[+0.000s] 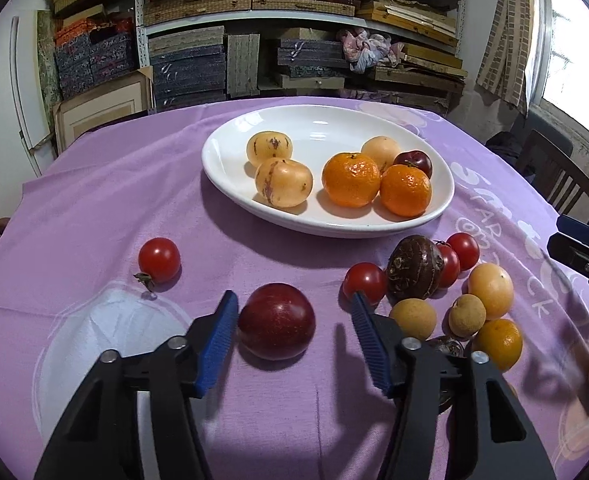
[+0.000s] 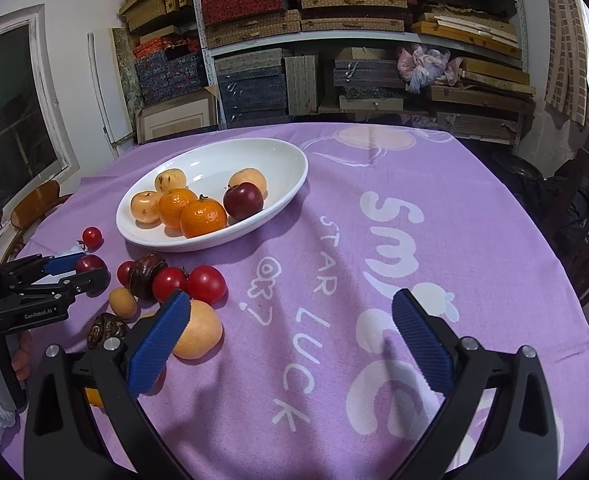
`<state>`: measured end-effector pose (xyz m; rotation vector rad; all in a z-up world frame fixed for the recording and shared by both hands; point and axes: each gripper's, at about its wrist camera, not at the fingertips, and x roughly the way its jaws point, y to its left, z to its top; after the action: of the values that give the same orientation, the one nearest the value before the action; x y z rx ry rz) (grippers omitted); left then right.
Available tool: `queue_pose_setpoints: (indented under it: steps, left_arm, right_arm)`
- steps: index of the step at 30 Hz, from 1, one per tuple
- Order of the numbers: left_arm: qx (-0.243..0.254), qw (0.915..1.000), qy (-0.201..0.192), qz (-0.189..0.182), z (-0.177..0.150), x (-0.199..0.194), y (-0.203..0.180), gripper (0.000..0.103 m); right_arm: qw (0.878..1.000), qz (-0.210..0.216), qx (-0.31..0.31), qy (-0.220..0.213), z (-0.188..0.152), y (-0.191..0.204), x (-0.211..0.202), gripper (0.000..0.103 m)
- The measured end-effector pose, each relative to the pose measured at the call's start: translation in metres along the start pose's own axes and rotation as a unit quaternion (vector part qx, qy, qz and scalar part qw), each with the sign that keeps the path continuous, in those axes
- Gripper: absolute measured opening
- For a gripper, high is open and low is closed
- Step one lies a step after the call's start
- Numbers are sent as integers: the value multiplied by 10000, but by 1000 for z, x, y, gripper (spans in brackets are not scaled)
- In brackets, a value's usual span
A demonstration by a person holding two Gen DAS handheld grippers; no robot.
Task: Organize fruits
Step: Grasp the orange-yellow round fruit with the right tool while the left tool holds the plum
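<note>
Left wrist view: the left gripper (image 1: 294, 312) reaches low over a round table draped in a purple printed tablecloth (image 1: 106, 208), its blue ribbed pads set either side of a dark red plum (image 1: 276, 321). The left pad sits against the fruit or just beside it; the right pad stands clear, so the plum lies between spread fingers, not yet pinched. Farther back, a white oval ceramic dish (image 1: 230, 160) holds two pale yellow purple-streaked melons, two oranges, a pale round fruit and a small dark red plum. A lone red cherry tomato (image 1: 159, 260) lies at near left. At near right, a loose cluster gathers three more cherry tomatoes, a dark brown round fruit (image 1: 413, 267), two tan longans, a pale yellow fruit and a small orange. The right gripper's tip (image 1: 582, 256) shows at the far right edge.

Right wrist view: the right gripper (image 2: 290, 338) hovers above bare cloth with white lettering, its pads spread wide and holding nothing. The dish (image 2: 290, 184) sits at far left, the left gripper (image 2: 70, 270) at the left edge beside the loose fruit.
</note>
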<state>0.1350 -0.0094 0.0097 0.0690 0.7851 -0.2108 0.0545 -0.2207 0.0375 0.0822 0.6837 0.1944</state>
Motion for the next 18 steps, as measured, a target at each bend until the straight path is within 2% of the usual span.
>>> queue_pose_setpoints:
  steps: [5,8,12,18]
  left_arm:
    - [-63,10000,27,-57,-1,0,4,40]
    - [-83,9999,26,-96,-2,-1,5,40]
    - [-111,9999,21,-82,-6,-5,5,40]
    - [-275,9996,-12,-21,-9,-9,11,40]
  right_arm:
    - [10000,49,-3,8,0,1,0,99]
    - [9996,252,-48,81,0,3,1,99]
    - [9972,543,-436,266,-4,17,-2,99]
    - [9916,647,-1029,448,-15,43,-2,99]
